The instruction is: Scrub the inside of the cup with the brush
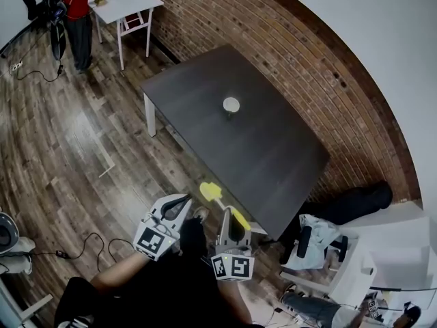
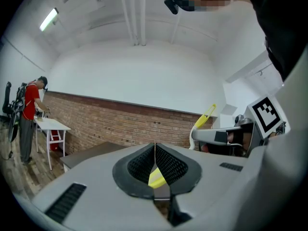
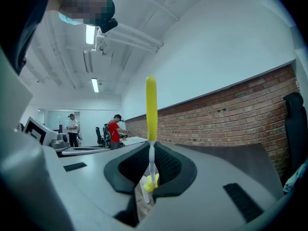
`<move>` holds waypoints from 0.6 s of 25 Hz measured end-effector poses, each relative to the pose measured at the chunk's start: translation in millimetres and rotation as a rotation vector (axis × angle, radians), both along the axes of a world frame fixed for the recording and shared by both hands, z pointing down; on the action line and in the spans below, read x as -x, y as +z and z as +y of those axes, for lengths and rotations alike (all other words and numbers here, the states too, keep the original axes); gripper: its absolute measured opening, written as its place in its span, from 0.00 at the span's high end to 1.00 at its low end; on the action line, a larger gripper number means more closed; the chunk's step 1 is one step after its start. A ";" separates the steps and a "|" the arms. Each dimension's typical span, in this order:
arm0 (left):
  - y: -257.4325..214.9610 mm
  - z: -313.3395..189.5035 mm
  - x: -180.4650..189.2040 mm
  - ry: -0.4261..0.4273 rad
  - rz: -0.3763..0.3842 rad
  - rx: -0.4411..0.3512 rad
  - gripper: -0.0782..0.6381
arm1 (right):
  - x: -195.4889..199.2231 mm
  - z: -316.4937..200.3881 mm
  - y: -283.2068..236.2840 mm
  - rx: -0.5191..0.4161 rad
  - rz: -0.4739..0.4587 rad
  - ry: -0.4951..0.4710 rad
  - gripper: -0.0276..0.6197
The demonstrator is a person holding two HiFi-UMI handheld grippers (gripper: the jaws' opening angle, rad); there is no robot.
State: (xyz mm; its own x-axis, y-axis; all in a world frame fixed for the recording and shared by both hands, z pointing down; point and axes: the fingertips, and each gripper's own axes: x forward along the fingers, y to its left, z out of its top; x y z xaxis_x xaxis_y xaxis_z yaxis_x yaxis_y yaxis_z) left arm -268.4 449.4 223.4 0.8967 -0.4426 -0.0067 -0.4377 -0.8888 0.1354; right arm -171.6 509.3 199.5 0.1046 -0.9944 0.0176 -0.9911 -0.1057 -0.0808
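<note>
A small white cup stands alone near the middle of the dark table, far ahead of both grippers. My right gripper is shut on the yellow and white brush, held off the table's near corner. In the right gripper view the brush sticks straight out past the jaws of the right gripper. My left gripper hovers just left of it, apart from the brush. In its own view the left gripper is shut, pads meeting, with a yellow sliver showing low behind them. The cup's inside is too far off to see.
A brick wall runs behind the table. A person in red stands at a white table at far left. Cables lie on the wood floor. A chair and white furniture crowd the right.
</note>
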 end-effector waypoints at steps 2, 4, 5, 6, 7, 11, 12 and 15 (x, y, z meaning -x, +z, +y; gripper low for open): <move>3.7 -6.9 -2.2 0.003 -0.010 0.002 0.84 | -3.7 -7.8 2.8 0.000 -0.003 0.003 0.88; 5.1 -15.3 -5.4 0.001 -0.011 0.004 0.84 | -8.8 -17.2 5.0 -0.002 -0.006 0.004 0.88; 4.5 -20.3 -7.7 -0.002 -0.010 0.001 0.84 | -12.2 -22.5 5.8 -0.003 -0.006 0.003 0.88; 4.3 -25.6 -10.7 -0.005 -0.010 -0.002 0.84 | -16.0 -28.2 6.7 -0.003 -0.006 0.003 0.88; 4.6 -31.0 -14.0 -0.007 -0.011 -0.004 0.84 | -19.9 -33.8 7.8 -0.001 -0.007 0.003 0.88; 7.4 -51.4 -24.8 -0.011 -0.015 0.009 0.84 | -31.2 -54.2 9.4 0.000 -0.004 -0.002 0.88; 7.6 -57.6 -28.5 -0.012 -0.014 0.007 0.84 | -35.0 -60.8 9.3 0.000 -0.003 -0.004 0.88; 10.5 -76.5 -44.4 -0.017 -0.020 0.017 0.84 | -52.3 -80.2 10.8 0.005 -0.011 -0.006 0.88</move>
State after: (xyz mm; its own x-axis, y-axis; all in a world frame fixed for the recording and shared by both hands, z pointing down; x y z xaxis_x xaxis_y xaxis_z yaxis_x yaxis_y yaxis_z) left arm -224.0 372.9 233.8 0.8890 -0.4575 0.0186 -0.4553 -0.8789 0.1421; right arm -119.4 429.1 210.2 0.0982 -0.9949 0.0242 -0.9908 -0.1000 -0.0911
